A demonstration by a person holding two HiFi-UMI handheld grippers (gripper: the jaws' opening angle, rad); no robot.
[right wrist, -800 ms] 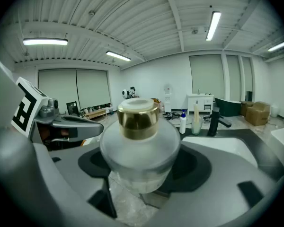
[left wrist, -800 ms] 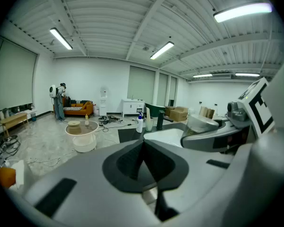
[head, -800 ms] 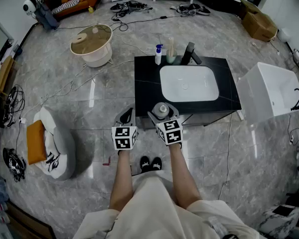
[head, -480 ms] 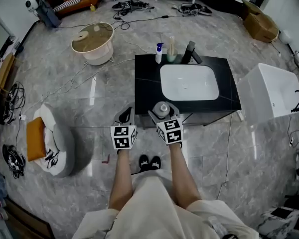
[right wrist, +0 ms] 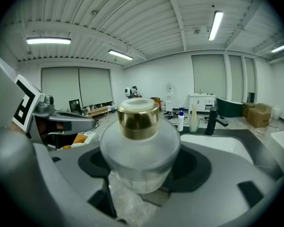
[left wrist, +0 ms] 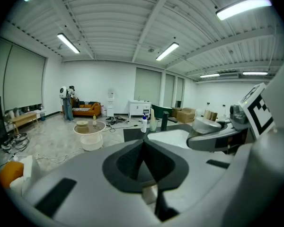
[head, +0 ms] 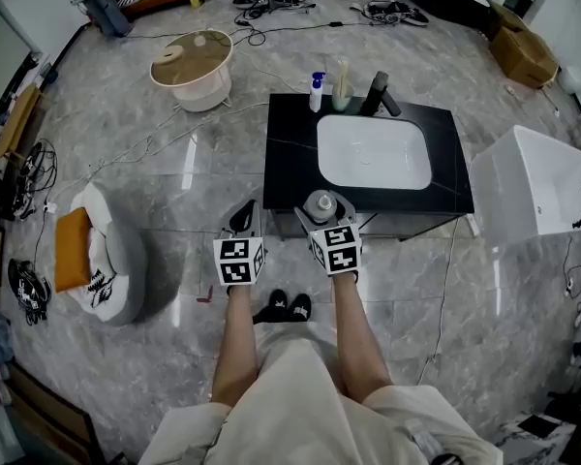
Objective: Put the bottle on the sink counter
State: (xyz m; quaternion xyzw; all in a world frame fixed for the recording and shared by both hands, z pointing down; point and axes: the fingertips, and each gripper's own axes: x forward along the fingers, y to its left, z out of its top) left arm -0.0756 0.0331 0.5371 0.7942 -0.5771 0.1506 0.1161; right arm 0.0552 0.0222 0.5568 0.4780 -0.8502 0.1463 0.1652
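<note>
A round frosted bottle [right wrist: 139,148] with a gold cap sits upright between the jaws of my right gripper [right wrist: 141,174], which is shut on it. In the head view, that right gripper [head: 321,207] and the bottle [head: 320,202] are at the front edge of the black sink counter [head: 287,153], left of the white basin [head: 373,151]. My left gripper [head: 244,223] is beside it over the floor, just left of the counter's front corner. In its own view, the left gripper [left wrist: 143,144] is shut with nothing in it.
A spray bottle [head: 317,92], a cup [head: 342,95] and a black tap [head: 379,95] stand along the counter's back edge. A round low table [head: 192,68] is at the back left, a white tub [head: 535,184] at the right, and a pet bed [head: 102,264] at the left.
The head view has tilted a little, so the counter sits slightly higher in frame. Both grippers keep their places, the right one still holding the bottle at the counter's front edge.
</note>
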